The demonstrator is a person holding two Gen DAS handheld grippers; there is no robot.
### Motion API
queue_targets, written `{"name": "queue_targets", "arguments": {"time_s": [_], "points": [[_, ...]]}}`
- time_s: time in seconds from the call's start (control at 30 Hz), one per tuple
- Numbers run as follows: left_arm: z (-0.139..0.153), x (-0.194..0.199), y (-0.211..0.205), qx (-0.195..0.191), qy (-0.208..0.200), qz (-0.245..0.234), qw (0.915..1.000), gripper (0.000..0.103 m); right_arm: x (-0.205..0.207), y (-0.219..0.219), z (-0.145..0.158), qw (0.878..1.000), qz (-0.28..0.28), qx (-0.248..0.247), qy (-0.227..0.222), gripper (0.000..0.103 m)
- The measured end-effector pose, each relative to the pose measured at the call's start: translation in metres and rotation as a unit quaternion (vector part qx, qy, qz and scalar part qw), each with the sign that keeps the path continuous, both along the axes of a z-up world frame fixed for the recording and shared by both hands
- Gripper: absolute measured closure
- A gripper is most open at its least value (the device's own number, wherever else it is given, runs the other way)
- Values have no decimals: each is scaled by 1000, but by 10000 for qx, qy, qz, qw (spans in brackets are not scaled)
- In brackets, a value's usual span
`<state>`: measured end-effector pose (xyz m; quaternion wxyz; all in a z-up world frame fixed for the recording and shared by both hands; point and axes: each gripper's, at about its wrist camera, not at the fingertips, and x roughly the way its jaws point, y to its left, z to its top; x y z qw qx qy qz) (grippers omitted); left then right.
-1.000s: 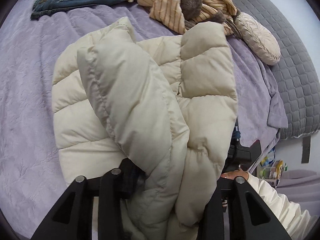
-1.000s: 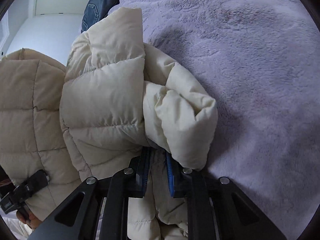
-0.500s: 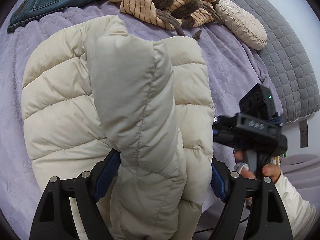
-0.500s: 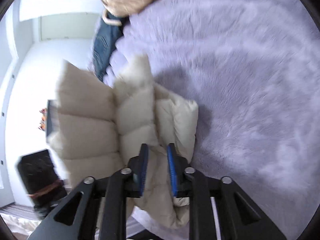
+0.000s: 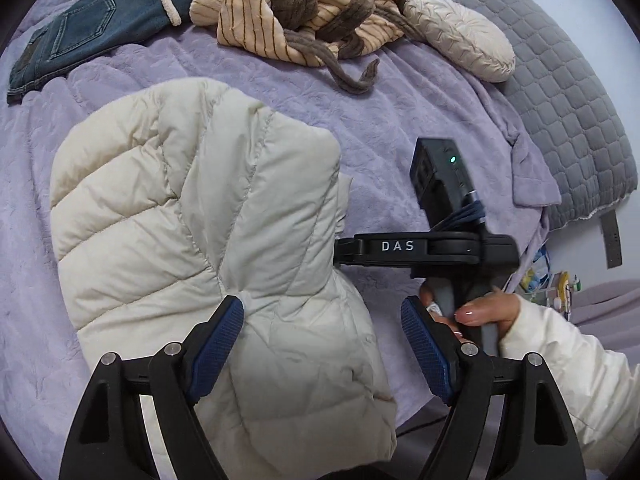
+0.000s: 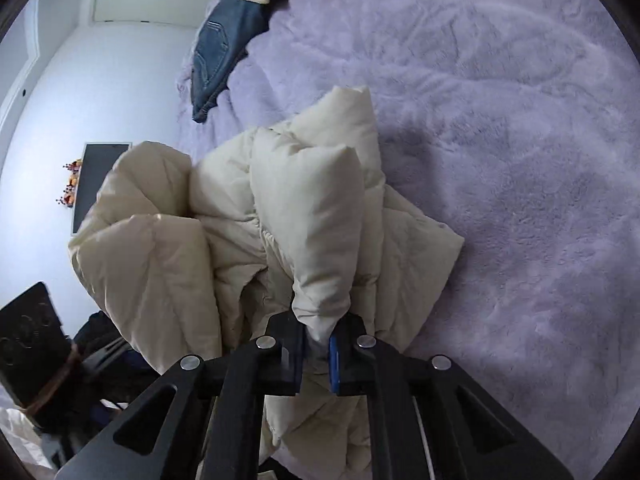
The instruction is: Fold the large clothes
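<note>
Cream puffer jacket (image 6: 288, 216) on lilac blanket (image 6: 500, 120), one fold pinched between right tongs (image 6: 318, 354).

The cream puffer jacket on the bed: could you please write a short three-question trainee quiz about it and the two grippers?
1. True or false: the right gripper is shut on a fold of the puffer jacket.
2. Are the left gripper's pads pressing the jacket?
   A. yes, both pads
   B. no, they stand wide apart
3. Which garment lies nearest the jeans?

Key: 1 true; 2 B; 3 the striped garment.
</note>
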<state>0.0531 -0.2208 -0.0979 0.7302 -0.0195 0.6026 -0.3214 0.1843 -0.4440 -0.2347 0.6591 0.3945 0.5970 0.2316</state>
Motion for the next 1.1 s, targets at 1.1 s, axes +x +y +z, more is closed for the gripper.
{"name": "queue_targets", "arguments": {"time_s": [1.1], "points": [[-76, 85, 100, -139, 346, 1644, 9857, 22, 14, -4, -11, 9998, 133, -95, -63, 94]]}}
